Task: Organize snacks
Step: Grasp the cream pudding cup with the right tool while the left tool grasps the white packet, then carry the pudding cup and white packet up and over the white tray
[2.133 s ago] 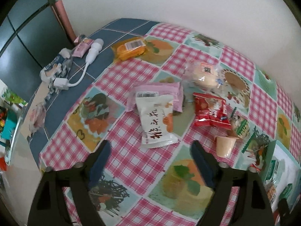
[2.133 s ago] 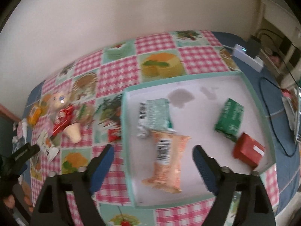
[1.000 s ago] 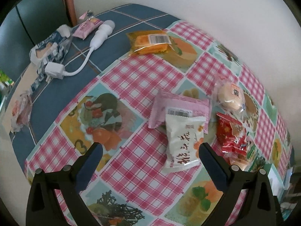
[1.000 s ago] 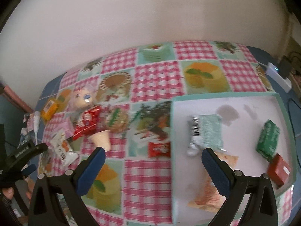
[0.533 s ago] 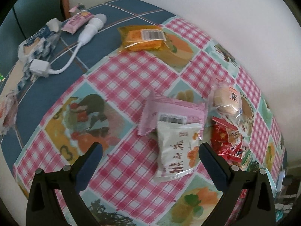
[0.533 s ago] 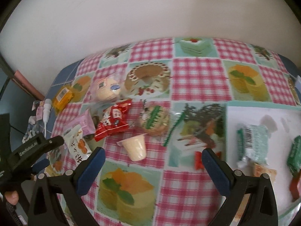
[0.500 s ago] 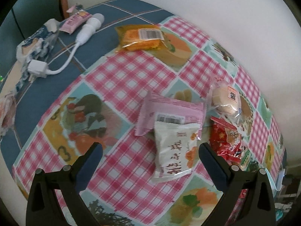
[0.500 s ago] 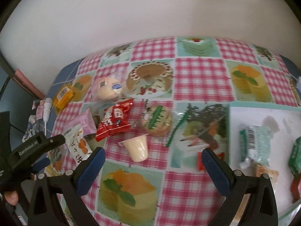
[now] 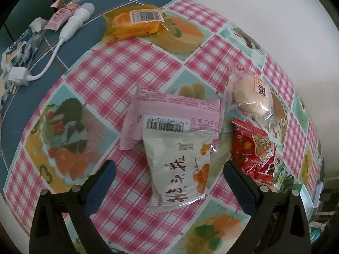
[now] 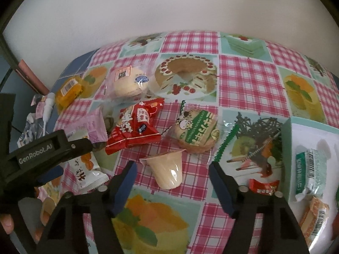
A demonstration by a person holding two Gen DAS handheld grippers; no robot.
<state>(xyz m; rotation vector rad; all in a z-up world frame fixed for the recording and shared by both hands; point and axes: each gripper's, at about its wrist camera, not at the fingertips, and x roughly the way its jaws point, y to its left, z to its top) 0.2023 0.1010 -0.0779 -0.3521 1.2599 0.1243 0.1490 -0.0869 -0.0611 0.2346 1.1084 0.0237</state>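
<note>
The left tongs (image 9: 168,181) are gaping around the white snack packet (image 9: 180,165), which is overlapping a pink packet (image 9: 175,114). The right tongs (image 10: 172,174) are spreading around a pudding cup (image 10: 168,169), left of the tray (image 10: 286,139).

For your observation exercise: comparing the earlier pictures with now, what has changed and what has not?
The right tool swung left from over the tray to the pudding cup, jaws open around it. The left tool closed in on the white packet, open. Nothing was gripped; the snacks stayed put.
</note>
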